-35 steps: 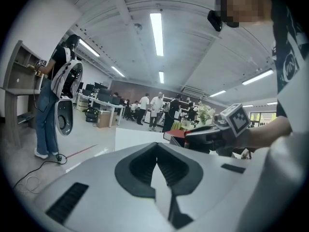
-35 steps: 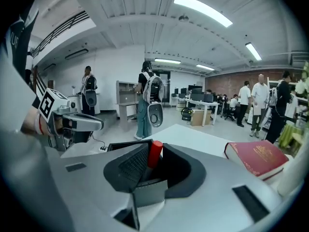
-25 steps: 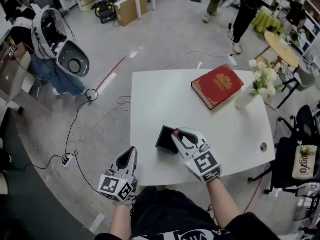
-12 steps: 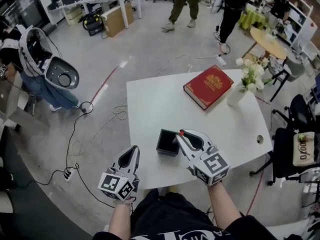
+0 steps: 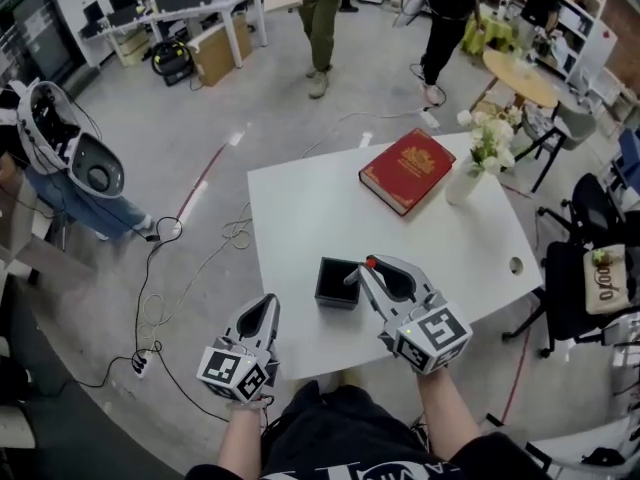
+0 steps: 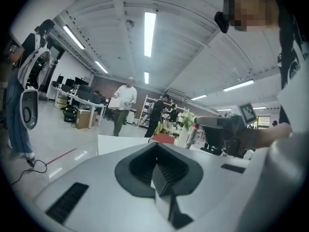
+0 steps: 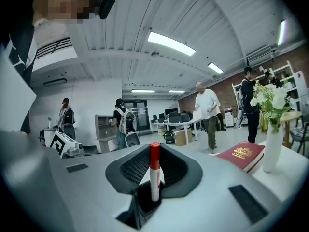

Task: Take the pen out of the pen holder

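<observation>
My right gripper is shut on a pen with a white barrel and a red cap. The pen stands upright between the pads, and its lower end is hidden by the jaws. The black square pen holder sits on the white table, just left of and below this gripper. The left gripper hovers at the table's front left edge, shut with nothing in it. From the left gripper view, the right gripper shows at the right.
A red book lies at the table's far side. Beside it stands a white vase of flowers. Cables trail on the floor to the left. Several people walk in the room beyond. Chairs stand at the right.
The right gripper has risen with the pen and drifted slightly right, away from the holder. The left gripper has barely shifted. The people in the background have walked on.
</observation>
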`<state>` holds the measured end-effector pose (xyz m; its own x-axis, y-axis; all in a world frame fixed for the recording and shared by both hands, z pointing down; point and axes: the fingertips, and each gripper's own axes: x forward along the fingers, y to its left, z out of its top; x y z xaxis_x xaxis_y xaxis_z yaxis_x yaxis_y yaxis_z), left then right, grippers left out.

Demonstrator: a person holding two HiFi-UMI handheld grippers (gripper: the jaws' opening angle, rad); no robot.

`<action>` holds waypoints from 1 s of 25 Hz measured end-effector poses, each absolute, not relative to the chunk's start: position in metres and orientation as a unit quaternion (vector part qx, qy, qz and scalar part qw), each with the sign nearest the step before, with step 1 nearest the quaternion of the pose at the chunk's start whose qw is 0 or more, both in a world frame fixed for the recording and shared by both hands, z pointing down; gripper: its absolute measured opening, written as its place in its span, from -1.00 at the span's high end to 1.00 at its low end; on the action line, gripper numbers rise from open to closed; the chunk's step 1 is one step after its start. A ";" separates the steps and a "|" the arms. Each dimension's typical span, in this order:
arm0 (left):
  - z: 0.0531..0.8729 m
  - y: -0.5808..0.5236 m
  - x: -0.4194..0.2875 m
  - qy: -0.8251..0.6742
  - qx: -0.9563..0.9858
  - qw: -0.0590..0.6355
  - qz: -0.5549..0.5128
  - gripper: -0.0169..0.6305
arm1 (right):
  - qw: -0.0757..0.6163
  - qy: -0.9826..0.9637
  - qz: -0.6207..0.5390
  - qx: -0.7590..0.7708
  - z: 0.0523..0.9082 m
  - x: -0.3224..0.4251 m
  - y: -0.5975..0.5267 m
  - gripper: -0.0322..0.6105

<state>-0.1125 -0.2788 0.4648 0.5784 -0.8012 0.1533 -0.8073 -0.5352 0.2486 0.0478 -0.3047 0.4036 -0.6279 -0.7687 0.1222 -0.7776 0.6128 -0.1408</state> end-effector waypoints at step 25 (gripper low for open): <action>0.446 -0.286 -0.107 -0.429 0.892 0.141 -0.015 0.94 | 0.009 -0.846 0.051 0.530 0.381 0.109 -0.270 0.69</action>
